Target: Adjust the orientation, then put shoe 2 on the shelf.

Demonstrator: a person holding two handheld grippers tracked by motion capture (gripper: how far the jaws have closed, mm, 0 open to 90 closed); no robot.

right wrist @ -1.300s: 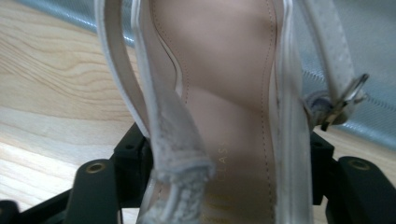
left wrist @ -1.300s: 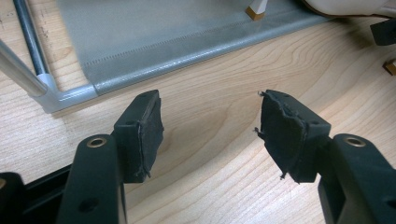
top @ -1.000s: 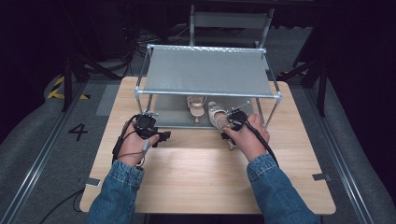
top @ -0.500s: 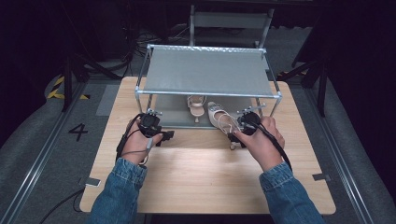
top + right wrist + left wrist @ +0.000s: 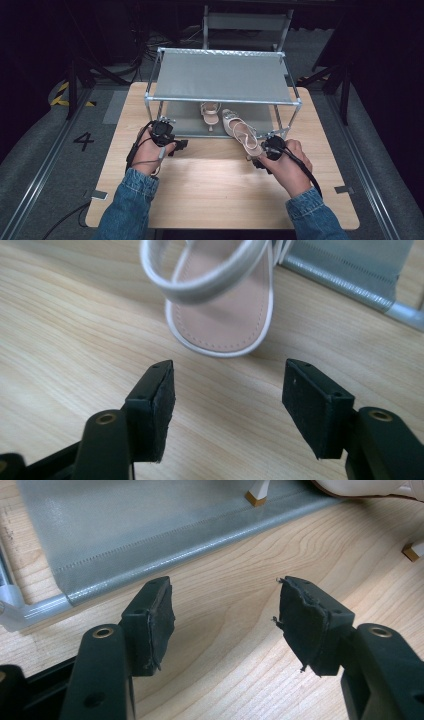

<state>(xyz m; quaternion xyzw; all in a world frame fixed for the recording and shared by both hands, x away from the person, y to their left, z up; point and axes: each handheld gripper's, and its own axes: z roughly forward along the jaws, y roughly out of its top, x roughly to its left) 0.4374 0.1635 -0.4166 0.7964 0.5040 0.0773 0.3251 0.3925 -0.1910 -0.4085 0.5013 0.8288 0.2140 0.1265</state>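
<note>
Since a second ago both hands have drawn back from the rack point(image 5: 223, 76), the right one farther. The left gripper point(image 5: 225, 615) hovers with jaws apart over bare table point(image 5: 215, 190) beside the lower shelf point(image 5: 125, 525). One sandal point(image 5: 210, 114) sits on that shelf; the other sandal point(image 5: 225, 315) lies half off it, just ahead of the right gripper point(image 5: 227, 390), whose jaws gape empty.

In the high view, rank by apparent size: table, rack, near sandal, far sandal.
1. Table
2. Rack
3. Near sandal, lying out past the rack's front
4. Far sandal, partly hidden under the rack's top, so this last ranking is unsure.
</note>
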